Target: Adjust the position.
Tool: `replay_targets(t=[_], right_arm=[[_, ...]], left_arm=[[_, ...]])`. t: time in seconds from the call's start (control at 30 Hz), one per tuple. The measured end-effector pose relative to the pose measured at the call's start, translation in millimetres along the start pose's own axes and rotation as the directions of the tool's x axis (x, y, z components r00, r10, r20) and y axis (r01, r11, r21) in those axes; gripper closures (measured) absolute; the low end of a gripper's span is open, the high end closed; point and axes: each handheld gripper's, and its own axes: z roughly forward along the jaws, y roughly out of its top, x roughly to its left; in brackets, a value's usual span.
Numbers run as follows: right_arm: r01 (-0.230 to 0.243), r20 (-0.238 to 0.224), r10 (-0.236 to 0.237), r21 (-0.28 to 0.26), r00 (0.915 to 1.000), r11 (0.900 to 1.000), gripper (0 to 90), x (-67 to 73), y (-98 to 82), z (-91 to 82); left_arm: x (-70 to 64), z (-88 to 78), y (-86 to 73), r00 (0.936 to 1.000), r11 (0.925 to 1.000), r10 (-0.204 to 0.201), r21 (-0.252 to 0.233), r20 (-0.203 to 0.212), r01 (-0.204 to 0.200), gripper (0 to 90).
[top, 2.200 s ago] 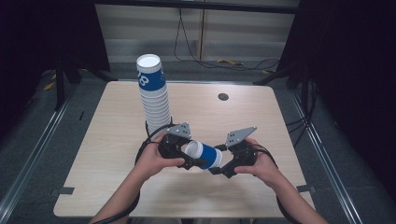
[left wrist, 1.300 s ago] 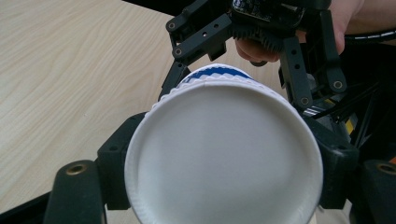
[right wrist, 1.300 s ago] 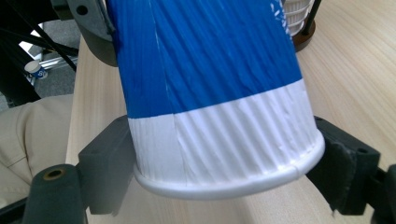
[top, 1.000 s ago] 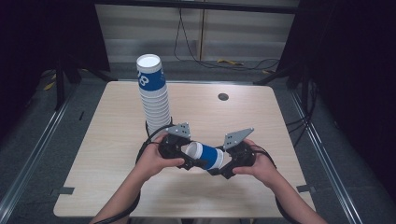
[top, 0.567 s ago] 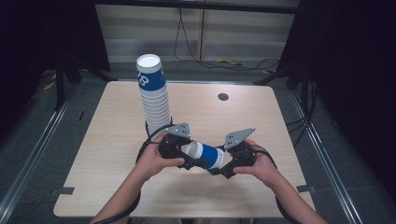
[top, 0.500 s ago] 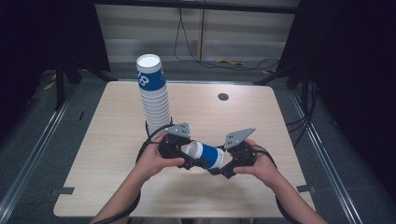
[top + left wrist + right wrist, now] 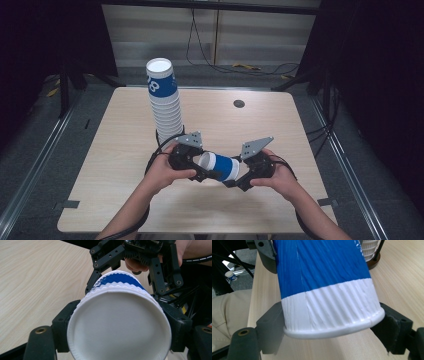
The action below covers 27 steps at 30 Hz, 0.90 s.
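I am looking down on a pale wooden surface where a person's two hands are holding a gripper each, low and near the front edge. Between them, a blue and white paper cup is lying on its side in the air, lifted just clear of the surface. Compared with the pictures from a second or two ago, both hands and the cup are sitting where they were; the one change is in the right gripper, whose fingers have just been closing a little further with the cup's rolled rim between them. In the right gripper view I am seeing those black fingers hugging the white rim band on either side. The left gripper is pinching the cup's base end, its fingers pressing against both sides of the white bottom disc, which is facing the camera. In that view I am also seeing wavy edges just behind the base, which suggests nested cups. Behind the hands, a tall leaning stack of cups is standing on a dark holder. I am judging that the firmer right grip is preparing a pull to separate one cup from another, with the separation itself not yet begun
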Motion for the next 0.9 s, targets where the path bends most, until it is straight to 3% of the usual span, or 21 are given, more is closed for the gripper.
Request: replay_targets(t=[0.9], right_arm=[[0.016, 0.007, -0.017, 0.060, 0.9998, 0.998, 20.7, -0.5, 3.3, -1.9]], left_arm=[[-2.5, 4.2, 2.4, 0.9995, 0.9982, 0.022, 0.056, -0.022, -0.021, 18.4]])
